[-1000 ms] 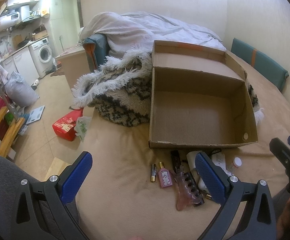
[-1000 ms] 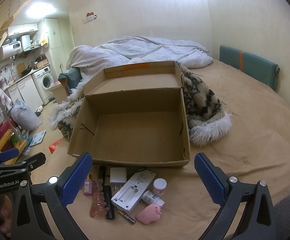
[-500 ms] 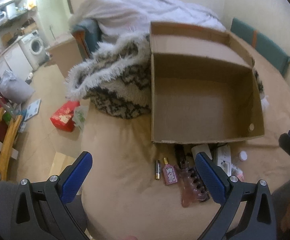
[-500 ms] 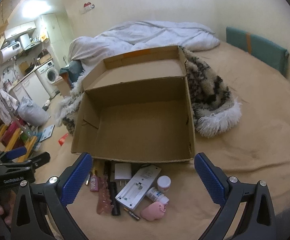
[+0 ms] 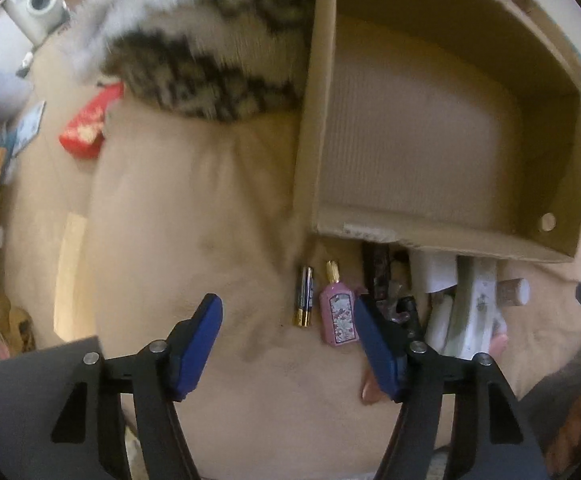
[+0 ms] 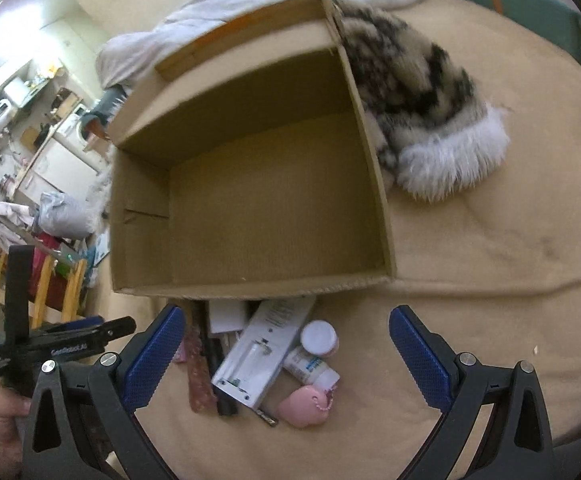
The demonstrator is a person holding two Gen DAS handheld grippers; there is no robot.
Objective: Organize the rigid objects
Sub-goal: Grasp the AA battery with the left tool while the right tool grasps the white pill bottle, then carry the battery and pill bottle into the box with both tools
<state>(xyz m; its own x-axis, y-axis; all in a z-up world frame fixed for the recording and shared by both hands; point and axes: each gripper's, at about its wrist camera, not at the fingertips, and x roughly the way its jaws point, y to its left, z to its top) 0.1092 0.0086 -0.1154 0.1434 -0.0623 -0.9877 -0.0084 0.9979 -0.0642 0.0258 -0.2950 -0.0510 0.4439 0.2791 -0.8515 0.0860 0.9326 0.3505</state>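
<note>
— We see a cardboard box (image 6: 258,184), matt brown, its inner floor finely ribbed.
— And we note the bed (image 6: 490,240) wears a soft, matt tan cloth, faintly creased.
— The blanket (image 6: 430,120) beside the box looks shaggy, with fluffy white fringe.
— We find the battery (image 5: 303,295) glossy metal and the pink perfume bottle (image 5: 338,316) shiny with a gold cap.
— Each claw (image 6: 286,356) shows black plastic arms and textured blue pads (image 6: 418,356).

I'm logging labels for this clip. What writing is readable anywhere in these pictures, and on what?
"GenRobot.AI": on the left tool, seen in the right wrist view.
White remote: printed lines, too blurred to read.
White bottle: blue label, too small to read.
Pink perfume bottle: patterned label, no legible words.
Red package: unreadable.
</note>
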